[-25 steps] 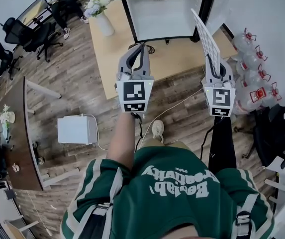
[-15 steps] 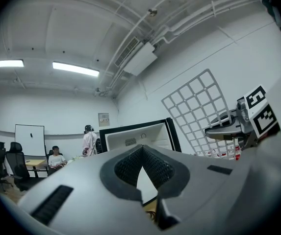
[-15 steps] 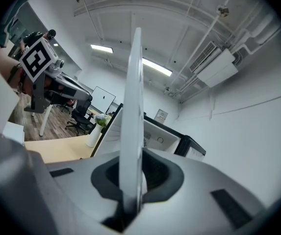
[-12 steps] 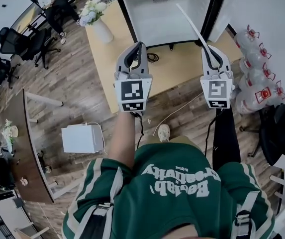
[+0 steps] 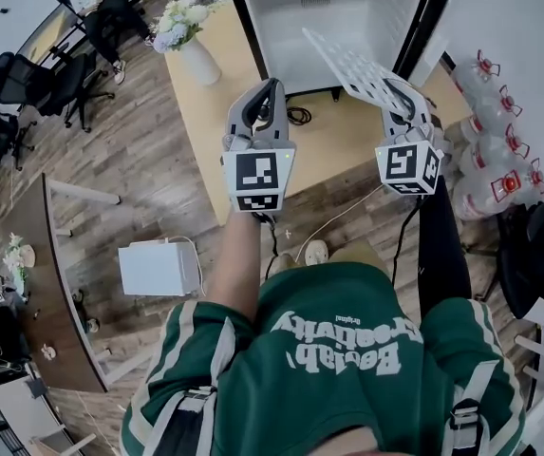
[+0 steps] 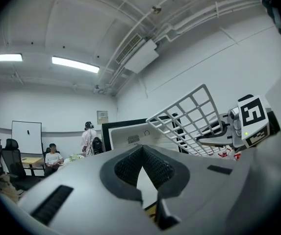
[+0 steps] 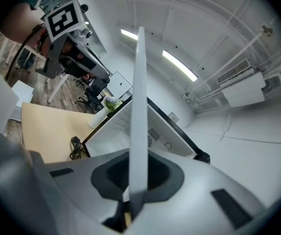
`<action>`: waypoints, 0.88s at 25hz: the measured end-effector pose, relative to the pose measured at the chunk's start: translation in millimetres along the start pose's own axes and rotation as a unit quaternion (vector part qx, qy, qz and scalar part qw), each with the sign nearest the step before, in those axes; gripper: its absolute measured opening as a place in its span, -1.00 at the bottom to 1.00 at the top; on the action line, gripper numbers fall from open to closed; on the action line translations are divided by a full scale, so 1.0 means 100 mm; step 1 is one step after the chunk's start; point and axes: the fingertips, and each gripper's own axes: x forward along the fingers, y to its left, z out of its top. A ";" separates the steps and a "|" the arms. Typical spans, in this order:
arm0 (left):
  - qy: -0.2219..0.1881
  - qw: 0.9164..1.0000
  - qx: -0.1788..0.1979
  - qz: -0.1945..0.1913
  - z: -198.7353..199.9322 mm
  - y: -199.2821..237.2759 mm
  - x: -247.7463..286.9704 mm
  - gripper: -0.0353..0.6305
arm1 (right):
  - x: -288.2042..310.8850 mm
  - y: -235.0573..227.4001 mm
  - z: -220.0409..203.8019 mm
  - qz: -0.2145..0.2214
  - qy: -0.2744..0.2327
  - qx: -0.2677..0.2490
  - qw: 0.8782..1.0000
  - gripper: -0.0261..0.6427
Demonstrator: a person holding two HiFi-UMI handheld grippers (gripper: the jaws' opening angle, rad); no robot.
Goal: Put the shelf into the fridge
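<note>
The right gripper (image 5: 397,93) clamps the shelf (image 5: 347,65), edge-on in its own view; left gripper (image 5: 268,88) pinched shut, empty

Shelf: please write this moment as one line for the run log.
right hand-held gripper: shut on shelf edge | left hand-held gripper: shut, empty | shelf: tilted, in front of open fridge, not yet inside

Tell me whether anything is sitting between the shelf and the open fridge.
Nothing visible is. The shelf, clamped tilted in the right tool, hangs in front of the fridge, whose open cavity looks bare. The left tool is off to one side, clear of the path.
</note>
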 end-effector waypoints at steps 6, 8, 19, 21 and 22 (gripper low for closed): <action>0.005 1.000 -0.006 0.005 -0.08 0.08 0.01 -0.90 | 0.14 0.03 -0.05 -0.011 0.009 -0.059 0.998 -0.83; 0.006 1.000 -0.010 0.010 -0.11 0.12 0.02 -0.90 | 0.19 0.03 -0.05 -0.015 0.008 -0.087 0.996 -0.83; 0.016 0.999 -0.013 0.028 -0.16 0.22 0.11 -0.90 | 0.53 0.07 -0.09 -0.033 0.014 -0.207 0.978 -0.84; 0.019 0.999 -0.013 0.031 -0.17 0.24 0.11 -0.90 | 0.59 0.09 -0.10 -0.033 0.015 -0.213 0.976 -0.84; 0.020 0.999 -0.013 0.032 -0.17 0.24 0.11 -0.90 | 0.62 0.09 -0.10 -0.034 0.016 -0.217 0.976 -0.84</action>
